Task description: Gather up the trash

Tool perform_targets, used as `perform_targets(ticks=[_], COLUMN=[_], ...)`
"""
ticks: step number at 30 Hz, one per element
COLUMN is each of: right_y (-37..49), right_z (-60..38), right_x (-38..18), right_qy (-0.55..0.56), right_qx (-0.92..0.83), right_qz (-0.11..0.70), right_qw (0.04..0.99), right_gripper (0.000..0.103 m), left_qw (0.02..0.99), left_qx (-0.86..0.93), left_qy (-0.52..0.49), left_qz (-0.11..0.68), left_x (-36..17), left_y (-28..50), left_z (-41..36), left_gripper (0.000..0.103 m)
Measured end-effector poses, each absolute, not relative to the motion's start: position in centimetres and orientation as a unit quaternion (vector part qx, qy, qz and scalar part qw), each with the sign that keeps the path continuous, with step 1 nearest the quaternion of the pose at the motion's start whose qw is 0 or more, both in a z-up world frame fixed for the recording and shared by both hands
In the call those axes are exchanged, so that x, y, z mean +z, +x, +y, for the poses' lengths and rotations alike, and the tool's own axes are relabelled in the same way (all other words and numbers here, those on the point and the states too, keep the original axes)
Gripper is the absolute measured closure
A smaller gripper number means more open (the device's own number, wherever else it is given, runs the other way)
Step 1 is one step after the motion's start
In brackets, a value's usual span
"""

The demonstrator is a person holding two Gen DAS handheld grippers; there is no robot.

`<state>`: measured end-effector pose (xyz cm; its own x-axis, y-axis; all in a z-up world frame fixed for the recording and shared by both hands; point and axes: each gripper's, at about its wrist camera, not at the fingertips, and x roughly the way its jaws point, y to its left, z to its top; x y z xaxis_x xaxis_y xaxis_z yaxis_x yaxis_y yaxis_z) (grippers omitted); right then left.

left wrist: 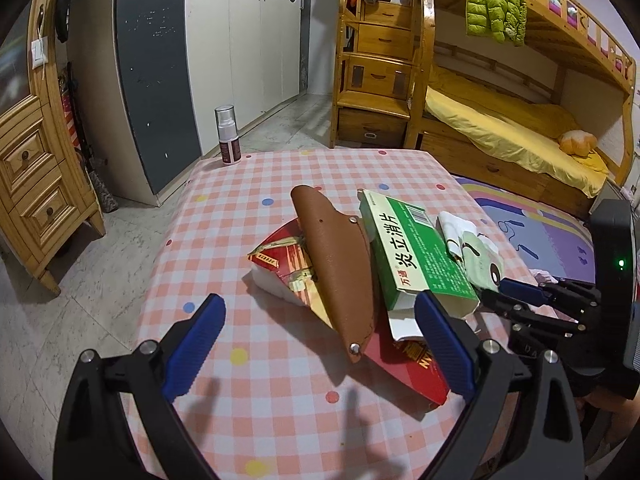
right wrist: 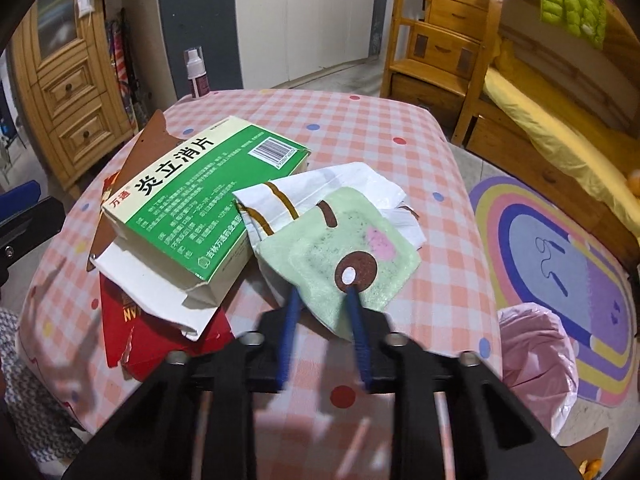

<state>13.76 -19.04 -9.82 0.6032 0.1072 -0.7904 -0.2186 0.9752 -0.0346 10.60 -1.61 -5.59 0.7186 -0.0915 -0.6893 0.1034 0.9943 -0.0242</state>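
Observation:
A pile of trash lies on the pink checked table [left wrist: 256, 216]: a green medicine box [left wrist: 412, 256], a brown leather sheath [left wrist: 336, 272] leaning over a torn red carton [left wrist: 280, 268], and a pale green wrapper [left wrist: 476, 256]. My left gripper [left wrist: 320, 299] hangs open above the near side of the pile, with the sheath's lower end between its blue fingers but untouched. In the right wrist view my right gripper [right wrist: 322, 294] is shut on the near corner of the pale green wrapper [right wrist: 348, 248], beside the green box [right wrist: 200, 200] and red carton [right wrist: 160, 336].
A spray bottle [left wrist: 228, 136] stands at the table's far left corner. A pink bin bag [right wrist: 536, 352] sits on the floor right of the table, by a rainbow rug [right wrist: 560, 248]. A wooden dresser [left wrist: 28, 200] stands at the left, a bunk bed [left wrist: 520, 136] beyond.

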Motion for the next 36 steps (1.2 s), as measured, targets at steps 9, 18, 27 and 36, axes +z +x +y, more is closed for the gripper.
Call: perform_targets(ticks=[9,18,27,36], right_y=[10.4,8.5,8.8,8.5], right_z=[-21.8,-25.2,-27.0,-29.5], right_x=[-6.1,-4.1,-4.7,-5.1], right_qy=[-0.017,0.032,0.060,0.094], right_qx=[0.076,0.069,0.069,0.058], right_qz=[0.401,0.374,0.372,0.373], right_qw=[0.913,0.924,0.924,0.921], right_gripper=[0.102,0.102,0.102,0.102], left_qw=[0.930,0.926,0.903,0.877], left_qx=[-0.080,-0.131,-0.150,-0.174], left_qy=[0.029,0.065,0.117,0.160], left_qz=[0.358,0.348,0.385,0.419], left_x=[-4.8,-4.3,-6.7,-9.4], left_y=[9.3,10.5,15.1,17.2], left_z=[-3.6,-8.6,-13.6,-16.7], left_gripper=[0.010,0.025,0.039,0.101])
